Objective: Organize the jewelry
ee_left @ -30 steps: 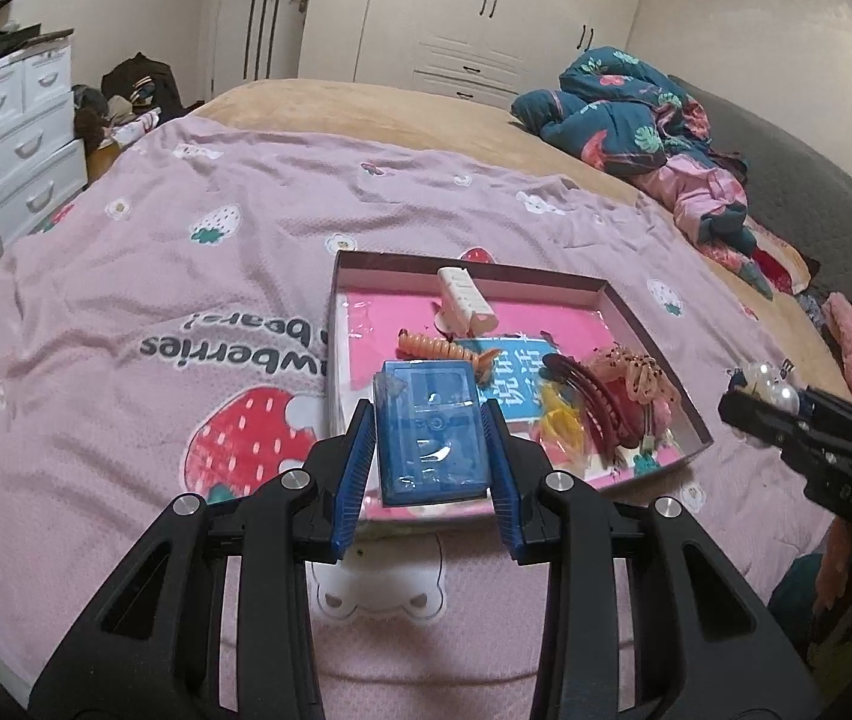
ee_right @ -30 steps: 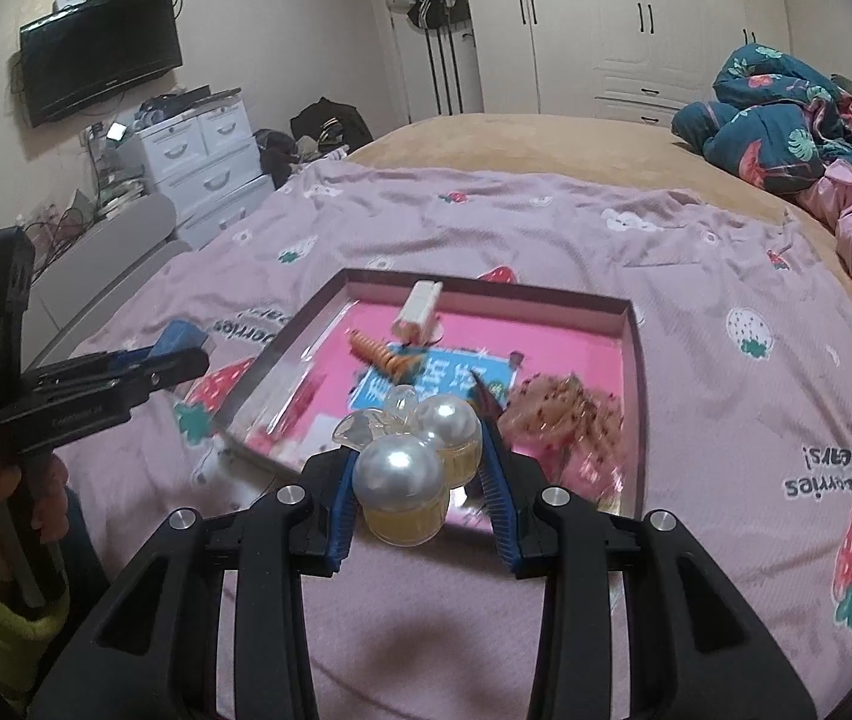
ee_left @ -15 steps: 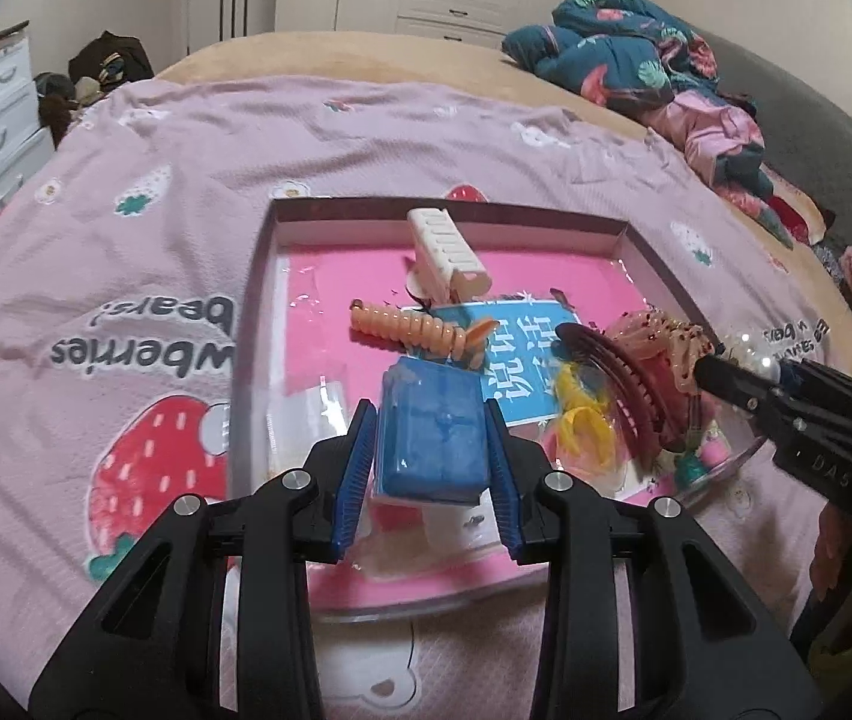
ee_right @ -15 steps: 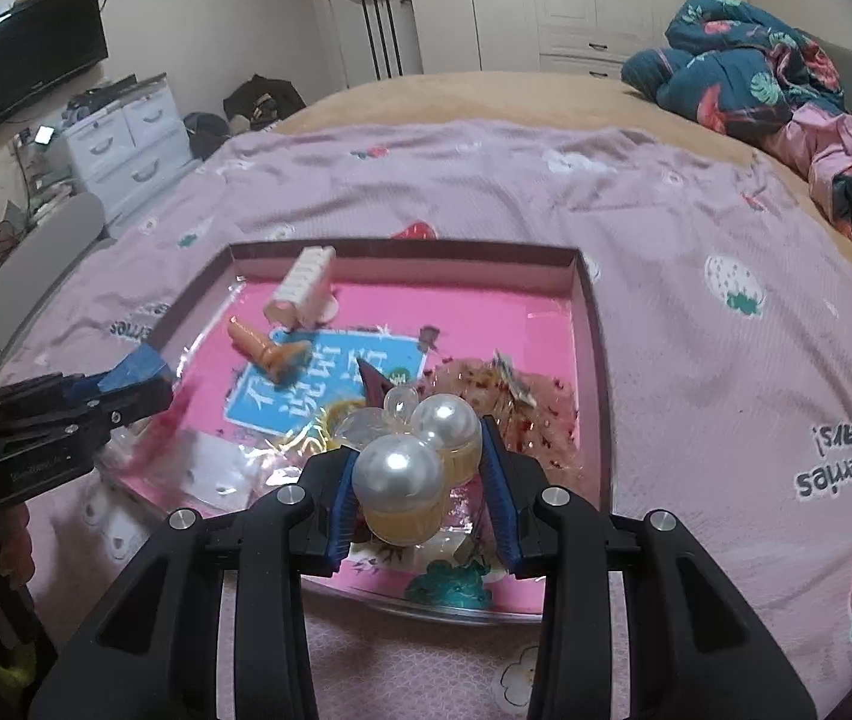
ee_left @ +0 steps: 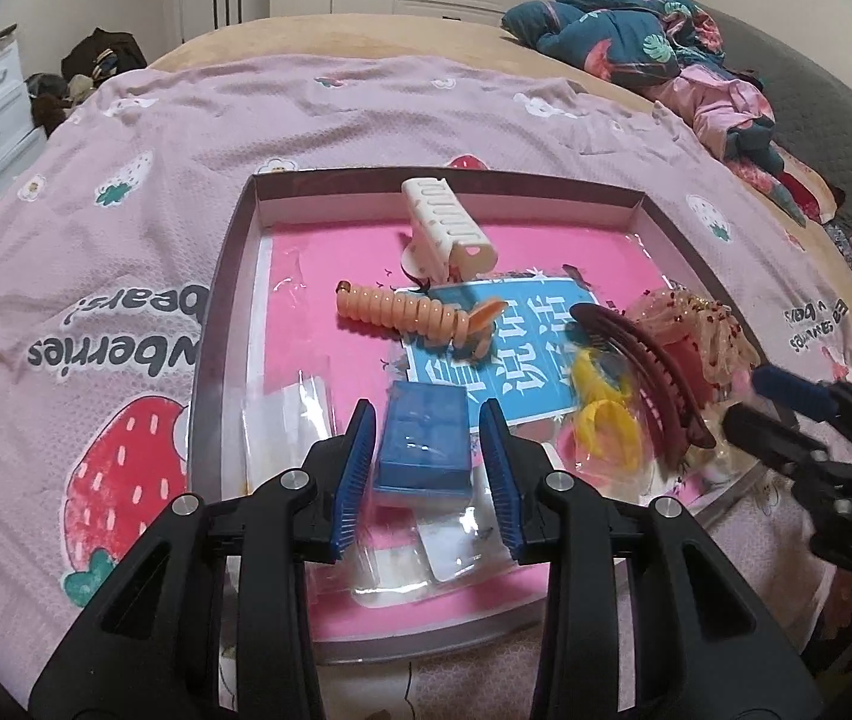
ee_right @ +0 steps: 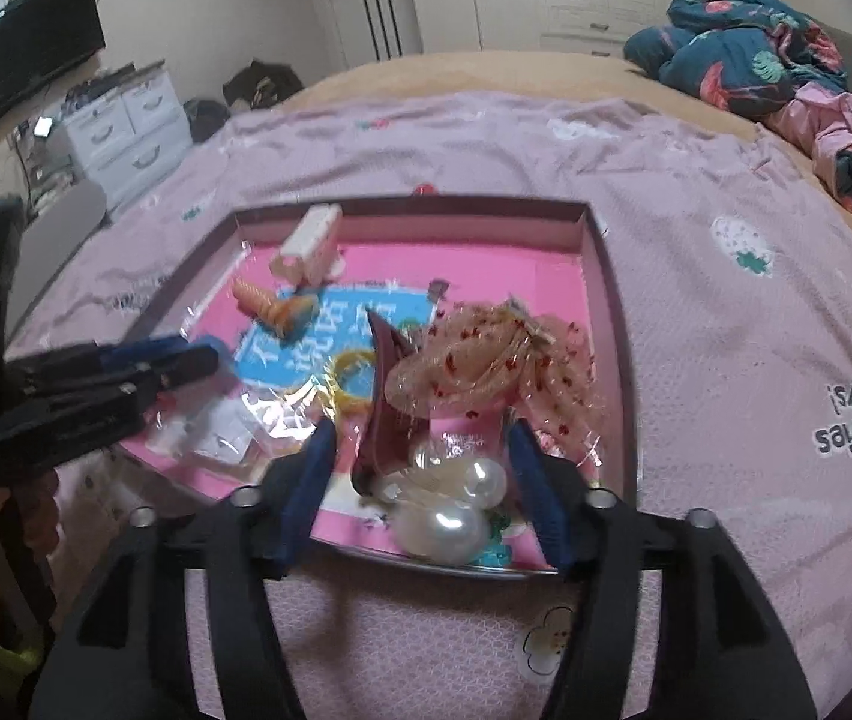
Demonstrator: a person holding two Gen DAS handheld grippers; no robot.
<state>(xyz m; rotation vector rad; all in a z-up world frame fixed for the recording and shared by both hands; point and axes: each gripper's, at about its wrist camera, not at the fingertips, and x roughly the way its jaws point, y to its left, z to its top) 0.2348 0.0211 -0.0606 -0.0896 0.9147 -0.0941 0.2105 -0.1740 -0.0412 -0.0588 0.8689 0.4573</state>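
Both claws have just let go. A second ago my left claw (ee_left: 429, 468) was clamped on the blue box (ee_left: 423, 441) above the bed; now its fingers stand apart on either side, with a visible gap between each blue pad and the box, which rests in the tray (ee_left: 222, 312) near its front edge, on top of some clear plastic packets (ee_left: 288, 420).

My right claw (ee_right: 420, 480) tells the same story. It carried the pearl hair clip (ee_right: 444, 510) gripped tight half a second ago; now its fingers are spread wide and the clip lies loose in the tray's front right corner, just beside the dark red hair claw (ee_right: 384, 396) and in front of the glittery mesh scrunchie (ee_right: 486, 360). This view is somewhat blurred, so I cannot tell whether the clip has fully settled.

Both pieces have gone from held to delivered. The tray on the pink strawberry bedspread (ee_left: 96, 252) also holds the white hair claw (ee_left: 444, 228) toward its back edge, the orange spiral hair tie (ee_left: 402, 312) in the middle and a yellow ring-shaped piece (ee_left: 600, 402) near the right side.

I judge this placing step done for both hands. What remains is to draw both claws straight back without nudging the box or clip, since the pads sit close to each.
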